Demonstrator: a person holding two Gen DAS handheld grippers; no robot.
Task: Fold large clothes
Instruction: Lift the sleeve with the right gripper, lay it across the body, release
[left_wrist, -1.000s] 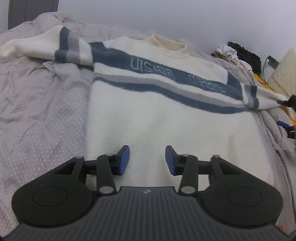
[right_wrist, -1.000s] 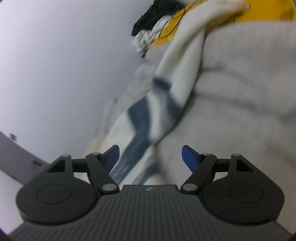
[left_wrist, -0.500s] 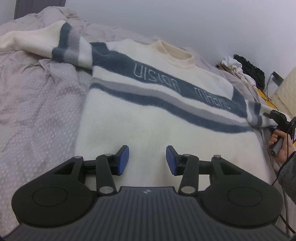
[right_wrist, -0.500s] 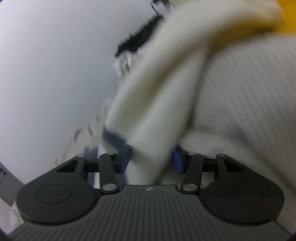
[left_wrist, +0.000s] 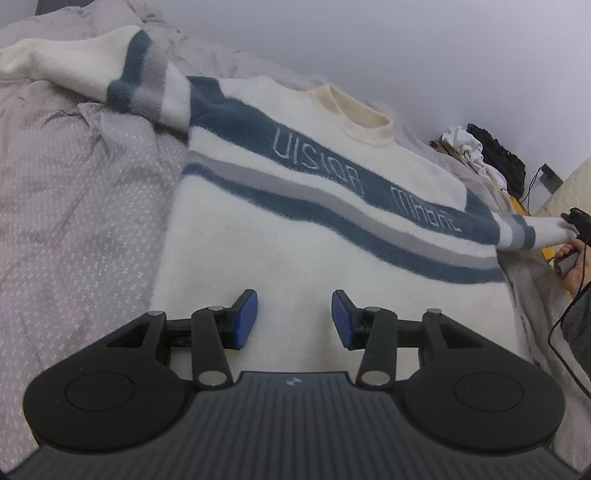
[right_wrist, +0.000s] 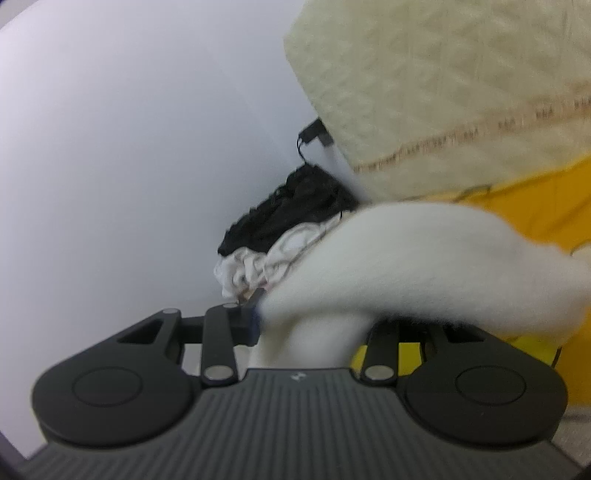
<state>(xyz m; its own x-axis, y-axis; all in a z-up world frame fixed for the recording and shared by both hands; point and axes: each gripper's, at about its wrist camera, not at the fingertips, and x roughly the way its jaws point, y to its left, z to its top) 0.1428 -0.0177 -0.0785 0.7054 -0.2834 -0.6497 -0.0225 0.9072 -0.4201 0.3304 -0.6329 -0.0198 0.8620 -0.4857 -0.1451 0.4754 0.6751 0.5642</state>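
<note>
A cream sweater (left_wrist: 295, 240) with blue and grey chest stripes lies face up on the bed, its collar away from me. My left gripper (left_wrist: 294, 319) hovers open over the sweater's lower body with nothing between its blue pads. At the far right, my right gripper (left_wrist: 576, 221) has the end of the sweater's right sleeve (left_wrist: 546, 230) and holds it off the bed. In the right wrist view the jaws of the right gripper (right_wrist: 310, 326) are closing on that white sleeve end (right_wrist: 406, 266), which fills the gap and hides the right pad. The other sleeve (left_wrist: 74, 62) lies stretched to the left.
A grey patterned bedspread (left_wrist: 74, 221) covers the bed. A pile of black and white clothes (left_wrist: 480, 151) sits at the far right by the wall. A cream cushion (right_wrist: 443, 74) and yellow cloth (right_wrist: 517, 199) lie behind the sleeve. A person's hand (left_wrist: 572, 273) holds the right gripper.
The right gripper closed around the sleeve end and swung up and round with it; the sleeve now hangs from its jaws. The left view rolled slightly over the sweater.
</note>
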